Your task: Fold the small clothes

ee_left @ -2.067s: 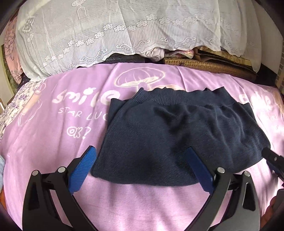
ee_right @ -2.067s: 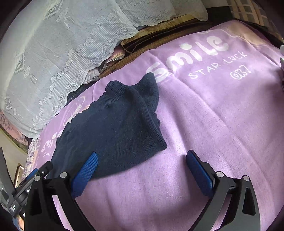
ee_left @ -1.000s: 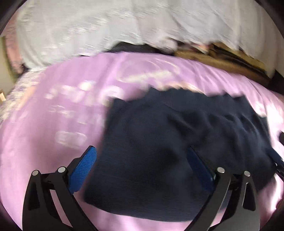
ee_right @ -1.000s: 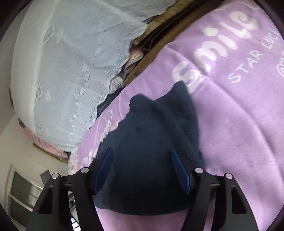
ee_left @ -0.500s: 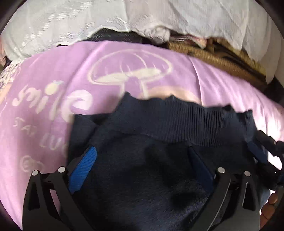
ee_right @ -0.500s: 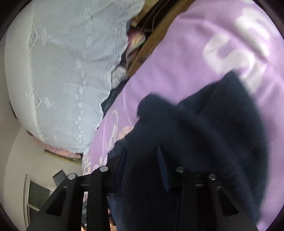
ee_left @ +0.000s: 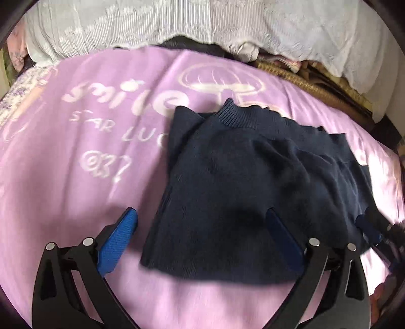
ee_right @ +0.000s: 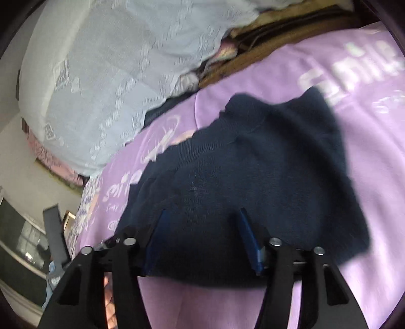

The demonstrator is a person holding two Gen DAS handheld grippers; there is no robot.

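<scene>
We find a bed covered by a lilac blanket (ee_left: 83,192) printed with white lettering and a pale mushroom figure. Directly on it lies one dark navy knitted garment (ee_left: 243,192), folded over itself, its ribbed band toward the far side. A white lace cover (ee_left: 202,22) over a heap borders the blanket's far edge.

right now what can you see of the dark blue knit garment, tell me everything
The navy knit garment looks soft and fine-knit, with a ribbed band along its far edge. It lies mostly flat but rumpled on the purple blanket, one side doubled over so layers overlap. The open left gripper straddles its near left corner; the right gripper, jaws just reopened, hangs over it without pinching it.
</scene>
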